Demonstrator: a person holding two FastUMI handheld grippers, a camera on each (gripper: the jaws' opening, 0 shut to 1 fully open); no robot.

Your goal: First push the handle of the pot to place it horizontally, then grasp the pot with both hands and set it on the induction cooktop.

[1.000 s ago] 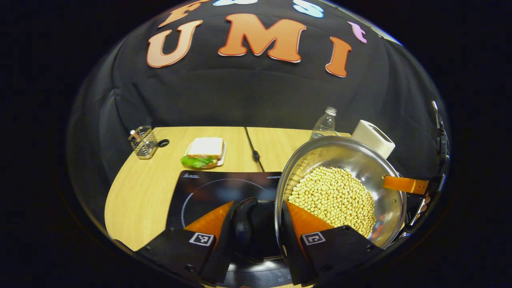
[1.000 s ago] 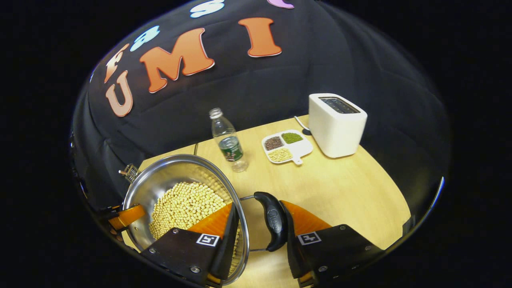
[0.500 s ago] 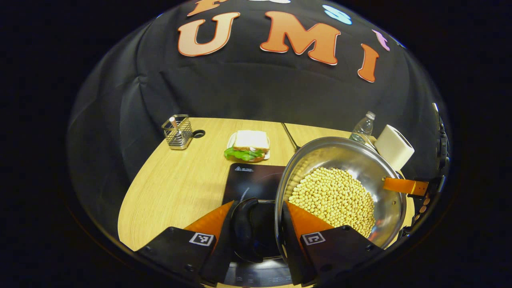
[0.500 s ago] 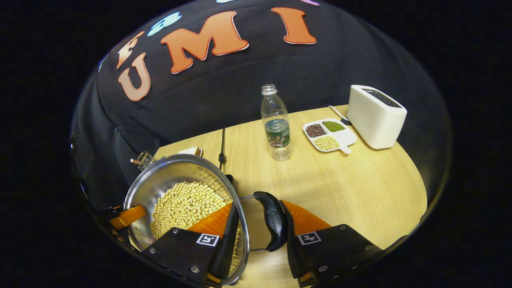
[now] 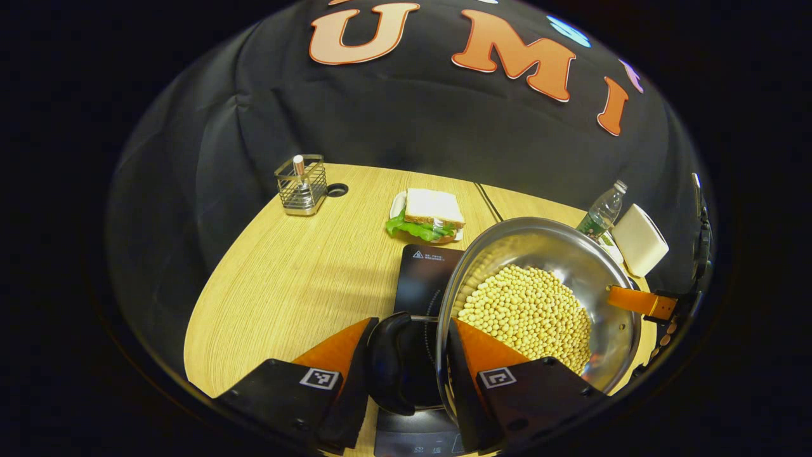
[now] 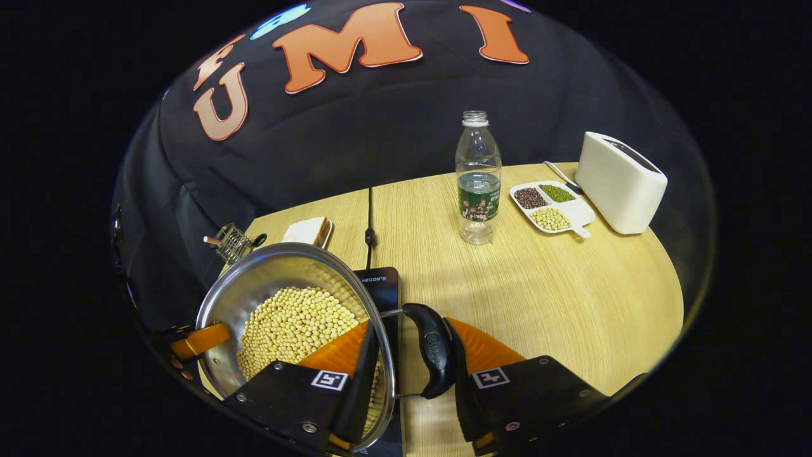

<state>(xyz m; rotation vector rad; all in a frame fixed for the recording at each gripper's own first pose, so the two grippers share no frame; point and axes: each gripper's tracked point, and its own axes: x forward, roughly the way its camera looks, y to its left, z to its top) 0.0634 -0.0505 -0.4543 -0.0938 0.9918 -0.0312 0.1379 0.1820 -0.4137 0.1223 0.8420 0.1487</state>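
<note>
A steel pot [image 5: 539,251] half full of pale soybeans is held between both grippers, partly over the black induction cooktop [image 5: 424,279]. My left gripper [image 5: 409,343] is shut on the pot's black side handle [image 5: 386,362], with one finger inside the rim. My right gripper [image 6: 411,336] is shut on the opposite black handle [image 6: 434,349] of the pot [image 6: 273,279] in the same way. The cooktop [image 6: 384,285] peeks out from under the pot's edge. Whether the pot's base touches it is hidden. Each view shows the other gripper's finger at the far rim.
A sandwich on a plate [image 5: 425,216] and a wire holder [image 5: 301,184] stand behind the cooktop. A clear bottle [image 6: 478,181], a divided dish of beans [image 6: 550,206] and a white toaster [image 6: 618,181] stand at the back right. A black cable [image 6: 369,222] runs back from the cooktop.
Both grippers have carried the pot leftward across the table. The cooktop now lies under the pot, and the bottle and toaster have slid to the right in the right gripper view.
</note>
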